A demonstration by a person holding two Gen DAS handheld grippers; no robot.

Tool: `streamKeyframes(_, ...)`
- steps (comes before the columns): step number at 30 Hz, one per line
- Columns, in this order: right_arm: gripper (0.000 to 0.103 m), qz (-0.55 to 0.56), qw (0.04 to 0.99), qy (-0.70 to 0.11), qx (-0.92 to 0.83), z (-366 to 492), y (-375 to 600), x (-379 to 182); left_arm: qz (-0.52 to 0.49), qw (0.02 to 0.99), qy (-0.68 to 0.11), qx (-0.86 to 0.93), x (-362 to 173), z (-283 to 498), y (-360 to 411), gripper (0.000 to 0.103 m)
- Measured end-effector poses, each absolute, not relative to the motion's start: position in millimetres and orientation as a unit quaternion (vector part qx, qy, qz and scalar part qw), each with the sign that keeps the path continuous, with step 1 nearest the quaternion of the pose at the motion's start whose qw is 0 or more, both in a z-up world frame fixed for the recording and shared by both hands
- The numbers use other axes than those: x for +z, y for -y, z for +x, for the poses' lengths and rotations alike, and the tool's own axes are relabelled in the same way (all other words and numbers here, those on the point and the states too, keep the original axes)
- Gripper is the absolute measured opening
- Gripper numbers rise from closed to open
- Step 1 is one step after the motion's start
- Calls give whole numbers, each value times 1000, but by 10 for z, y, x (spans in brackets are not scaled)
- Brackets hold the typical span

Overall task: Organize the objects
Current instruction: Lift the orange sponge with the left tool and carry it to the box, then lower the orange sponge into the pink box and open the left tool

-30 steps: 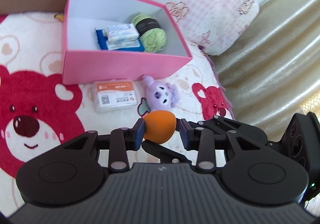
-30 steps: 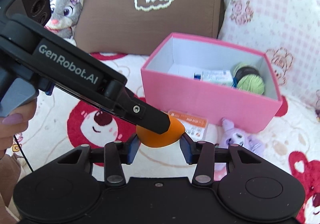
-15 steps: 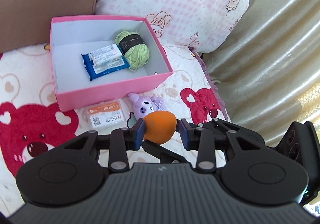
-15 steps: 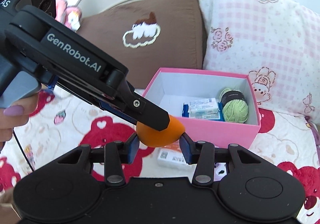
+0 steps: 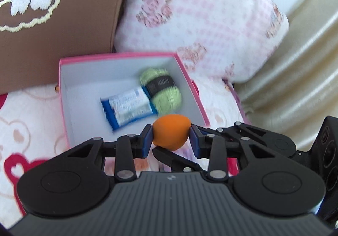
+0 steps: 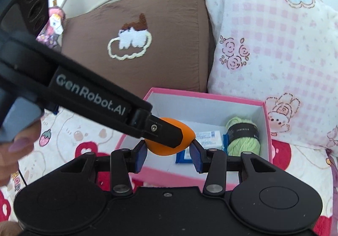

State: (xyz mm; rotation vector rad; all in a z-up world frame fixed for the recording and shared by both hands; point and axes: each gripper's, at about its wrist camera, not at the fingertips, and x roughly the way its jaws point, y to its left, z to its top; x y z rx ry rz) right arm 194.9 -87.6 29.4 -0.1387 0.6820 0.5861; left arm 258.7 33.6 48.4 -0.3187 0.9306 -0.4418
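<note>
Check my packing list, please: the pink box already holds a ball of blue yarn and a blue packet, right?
Not quite. The yarn in the pink box is green, not blue, with a dark band around it; the left wrist view shows it. The blue packet does lie beside it.

both cameras sit just behind their own claws and look forward and downward along the fingers toward the head of a bed. the left wrist view looks steeply down into the pink box (image 5: 63, 96) from close above its near edge, with the right claw (image 5: 169, 152) entering from the lower right. the right wrist view faces the box (image 6: 190, 179) from its near side, with the left claw (image 6: 169, 136) crossing from the left. both views share the box, the orange egg-shaped ball (image 5: 171, 131), the brown cushion (image 6: 147, 31) and the pink checked pillow (image 5: 200, 16).
</note>
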Motion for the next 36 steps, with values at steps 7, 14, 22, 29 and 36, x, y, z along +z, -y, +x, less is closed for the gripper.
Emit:
streamKeyframes(7, 49, -36, 892, -364, 265, 2550, 860, 61, -209, 851, -442, -191, 101, 3117, -389, 35)
streamKeyframes(14, 49, -15, 883, -398, 251, 3001, 832, -123, -210, 860, -435, -167, -122, 3446, -297, 35)
streamKeyframes(22, 49, -69, 872, -418, 245, 3301, 645, -380, -241, 846, -448, -159, -458, 3761, -345, 35)
streamKeyframes(29, 49, -108, 858, -429, 261, 3563, 509, -541, -266, 838, -452, -150, -675, 3985, -448, 35)
streamKeyframes(36, 49, -116, 851, -448, 249, 3806, 443, -690, -274, 836, -456, -137, -857, 4167, -429, 36)
